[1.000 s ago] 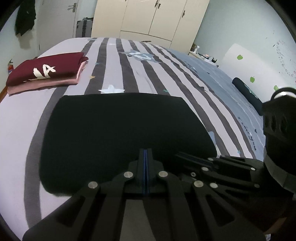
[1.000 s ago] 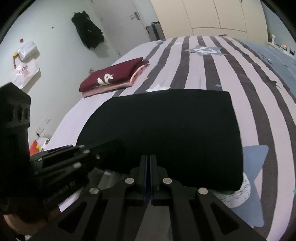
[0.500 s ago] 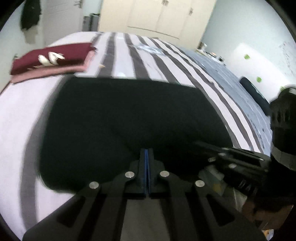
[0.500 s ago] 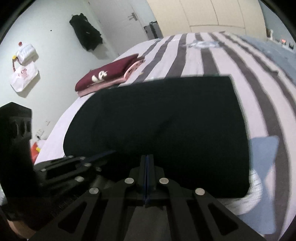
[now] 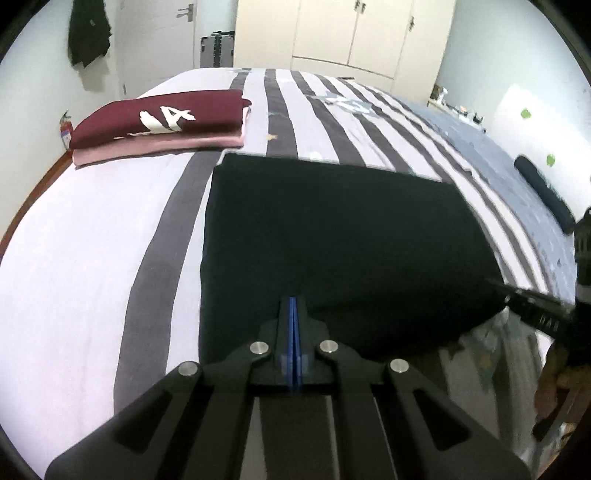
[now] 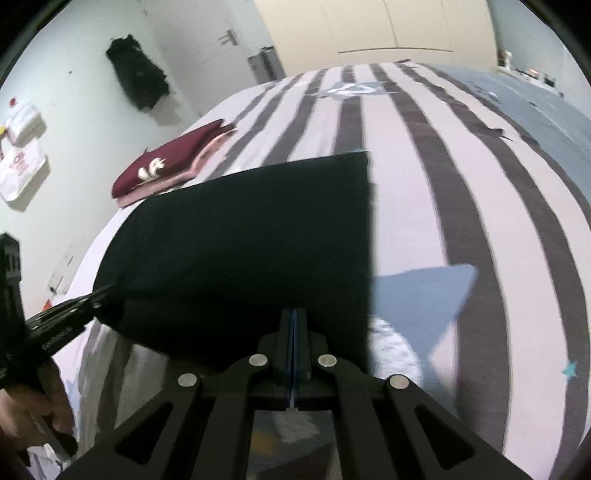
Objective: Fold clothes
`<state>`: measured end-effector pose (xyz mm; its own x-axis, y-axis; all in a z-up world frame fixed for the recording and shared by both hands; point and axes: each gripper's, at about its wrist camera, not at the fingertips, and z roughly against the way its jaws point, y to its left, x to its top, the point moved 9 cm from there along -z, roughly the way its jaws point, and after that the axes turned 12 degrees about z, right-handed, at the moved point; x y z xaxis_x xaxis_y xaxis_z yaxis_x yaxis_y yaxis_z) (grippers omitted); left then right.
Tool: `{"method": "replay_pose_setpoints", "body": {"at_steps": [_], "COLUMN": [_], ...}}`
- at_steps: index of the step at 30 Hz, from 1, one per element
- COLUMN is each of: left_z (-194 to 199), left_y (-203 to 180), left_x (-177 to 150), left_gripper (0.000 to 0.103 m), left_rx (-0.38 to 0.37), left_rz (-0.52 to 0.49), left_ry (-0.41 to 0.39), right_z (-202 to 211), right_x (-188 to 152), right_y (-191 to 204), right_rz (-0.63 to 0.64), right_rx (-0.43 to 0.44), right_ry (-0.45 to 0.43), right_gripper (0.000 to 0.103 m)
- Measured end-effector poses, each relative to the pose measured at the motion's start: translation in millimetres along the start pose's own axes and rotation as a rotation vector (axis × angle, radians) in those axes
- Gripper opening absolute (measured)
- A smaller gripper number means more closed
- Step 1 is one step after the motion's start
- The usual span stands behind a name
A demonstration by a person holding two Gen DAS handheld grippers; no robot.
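A folded black garment [image 5: 332,229] lies on the striped bed [image 5: 92,236], and its near edge is raised off the sheet. My left gripper [image 5: 292,301] is shut on that near edge, toward its left part. In the right wrist view the same black garment [image 6: 240,240] fills the middle, with my right gripper [image 6: 293,312] shut on the near edge by its right corner. The other gripper shows at the frame side in each view: the right gripper [image 5: 535,310] and the left gripper [image 6: 70,310], the latter held by a hand [image 6: 26,413].
A folded maroon garment [image 5: 159,118] sits on a pink one [image 5: 159,147] at the bed's far left. A dark roll [image 5: 543,192] lies at the right side. Wardrobe [image 5: 351,33], door [image 5: 155,40] and a suitcase [image 5: 218,50] stand beyond. A dark jacket [image 6: 138,74] and bags [image 6: 22,170] hang on the wall.
The two grippers have moved apart along the near edge. The black garment's near edge has come up off the bed and the cloth is now pulled taut between them.
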<state>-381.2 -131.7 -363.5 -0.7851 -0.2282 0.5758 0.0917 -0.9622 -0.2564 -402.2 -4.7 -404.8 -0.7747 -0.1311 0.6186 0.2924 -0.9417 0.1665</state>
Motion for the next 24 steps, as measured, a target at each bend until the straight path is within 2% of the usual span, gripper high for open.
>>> {"method": "replay_pose_setpoints", "body": {"at_steps": [5, 8, 15, 17, 20, 24], "left_z": [-2.1, 7.5, 3.2, 4.0, 9.3, -13.7], "left_y": [4.8, 11.8, 27.5, 30.7, 27.7, 26.8], "left_x": [3.9, 13.0, 19.7, 25.3, 56.9, 94.8], "left_gripper": [0.001, 0.001, 0.002, 0.001, 0.001, 0.001], "left_rx": [-0.030, -0.010, 0.016, 0.024, 0.020, 0.002], "left_rz": [0.033, 0.046, 0.084, 0.090, 0.081, 0.073], "left_ry": [0.016, -0.019, -0.012, -0.021, -0.081, -0.095], "right_z": [0.6, 10.3, 2.1, 1.1, -0.5, -2.5], "right_x": [-4.7, 0.6, -9.2, 7.2, 33.9, 69.5], "right_y": [-2.9, -8.7, -19.5, -20.2, -20.9, -21.7], "right_rz": [-0.002, -0.014, -0.047, -0.036, -0.013, 0.018], "right_rx": [0.005, -0.017, -0.016, -0.026, -0.046, -0.071], "right_ry": [0.015, 0.002, 0.024, 0.011, -0.014, -0.047], "right_gripper": [0.000, 0.000, 0.000, 0.000, 0.003, 0.003]}}
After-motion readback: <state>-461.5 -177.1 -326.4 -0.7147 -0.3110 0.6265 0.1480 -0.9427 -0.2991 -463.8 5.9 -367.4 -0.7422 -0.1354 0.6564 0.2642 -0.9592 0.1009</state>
